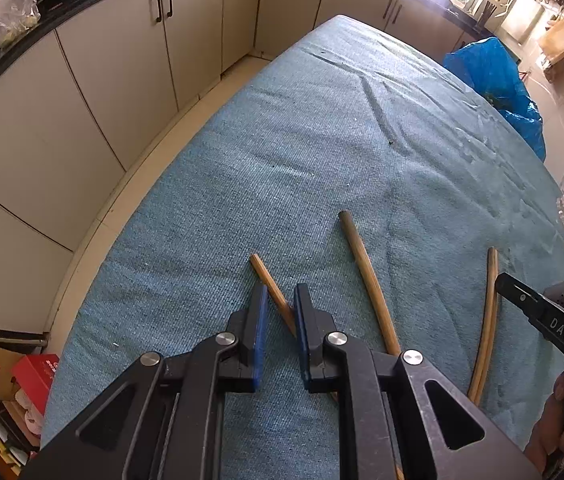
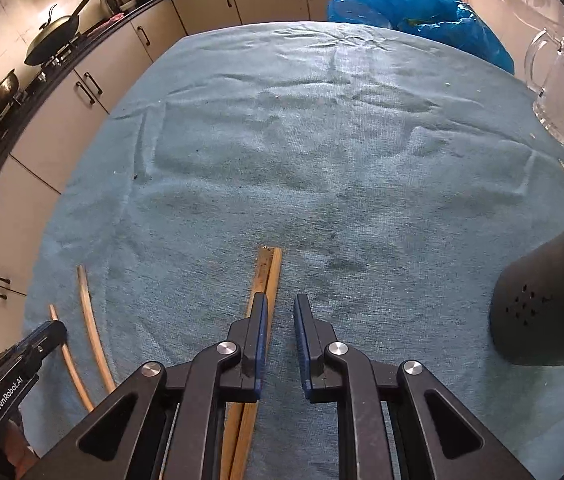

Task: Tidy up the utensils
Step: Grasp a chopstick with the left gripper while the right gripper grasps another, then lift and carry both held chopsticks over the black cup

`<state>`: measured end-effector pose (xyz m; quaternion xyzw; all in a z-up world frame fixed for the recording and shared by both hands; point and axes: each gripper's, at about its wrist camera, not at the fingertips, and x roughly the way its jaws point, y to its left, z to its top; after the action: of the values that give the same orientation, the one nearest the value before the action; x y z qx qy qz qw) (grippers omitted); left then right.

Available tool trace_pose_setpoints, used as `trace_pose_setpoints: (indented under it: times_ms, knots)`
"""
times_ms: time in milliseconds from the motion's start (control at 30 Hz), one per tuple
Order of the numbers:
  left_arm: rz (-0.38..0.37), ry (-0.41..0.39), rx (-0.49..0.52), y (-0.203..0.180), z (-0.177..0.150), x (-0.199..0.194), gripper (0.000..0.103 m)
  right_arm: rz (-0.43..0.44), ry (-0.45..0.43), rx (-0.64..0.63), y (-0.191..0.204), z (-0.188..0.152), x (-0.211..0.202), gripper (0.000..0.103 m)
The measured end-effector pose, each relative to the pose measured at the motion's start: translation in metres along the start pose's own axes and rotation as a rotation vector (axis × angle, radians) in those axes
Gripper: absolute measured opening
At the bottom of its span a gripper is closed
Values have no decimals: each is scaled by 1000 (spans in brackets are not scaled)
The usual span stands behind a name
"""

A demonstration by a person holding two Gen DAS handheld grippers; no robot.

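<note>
Wooden chopsticks lie on a teal cloth (image 2: 321, 160). My left gripper (image 1: 281, 300) points down at one thin chopstick (image 1: 260, 270), which slants through the narrow gap between the blue pads and passes under the right finger; the pads do not squeeze it. A thicker stick (image 1: 365, 280) and a curved pair (image 1: 489, 312) lie to its right. My right gripper (image 2: 282, 312) stands with a narrow gap holding only cloth. A flat pair of chopsticks (image 2: 272, 268) runs under its left finger. A dark holder (image 2: 541, 308) with holes in its base sits at the right.
A clear glass mug (image 2: 561, 92) stands at the cloth's right edge, and a blue plastic bag (image 2: 421, 8) sits beyond the far edge. Kitchen cabinets (image 1: 102, 80) run along the left past a strip of floor. Two more curved sticks (image 2: 86, 308) lie left of the right gripper.
</note>
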<state>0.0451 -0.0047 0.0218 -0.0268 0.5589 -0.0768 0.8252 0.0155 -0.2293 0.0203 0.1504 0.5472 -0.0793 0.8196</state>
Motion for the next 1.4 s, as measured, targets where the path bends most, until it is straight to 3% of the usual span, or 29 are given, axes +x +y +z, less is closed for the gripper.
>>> trace_pose_setpoints:
  times_ms: [200, 267, 333, 400, 500, 667, 833, 933, 1400]
  knots:
    - [54, 3, 13, -12, 5, 4, 14, -84, -3, -77, 18, 12, 7, 14]
    - [76, -5, 31, -17, 5, 5, 13, -88, -5, -86, 17, 15, 6, 8]
    - [43, -10, 40, -19, 3, 5, 10, -55, -9, -63, 9, 16, 3, 6]
    - [-42, 7, 42, -18, 2, 3, 7, -12, -24, -24, 0, 12, -4, 6]
    - [-70, -46, 50, -20, -1, -14, 5, 51, -92, -4, -9, 3, -29, 6]
    - [-140, -171, 65, -25, -7, -63, 5, 138, -283, -30, -12, -19, -97, 6]
    - [-158, -311, 100, -33, -18, -120, 5, 191, -487, -70, -13, -46, -161, 6]
    - [-171, -348, 115, -39, -23, -142, 5, 198, -567, -82, -13, -61, -183, 6]
    - [-188, -415, 155, -50, -41, -193, 5, 243, -676, -23, -43, -95, -215, 6]
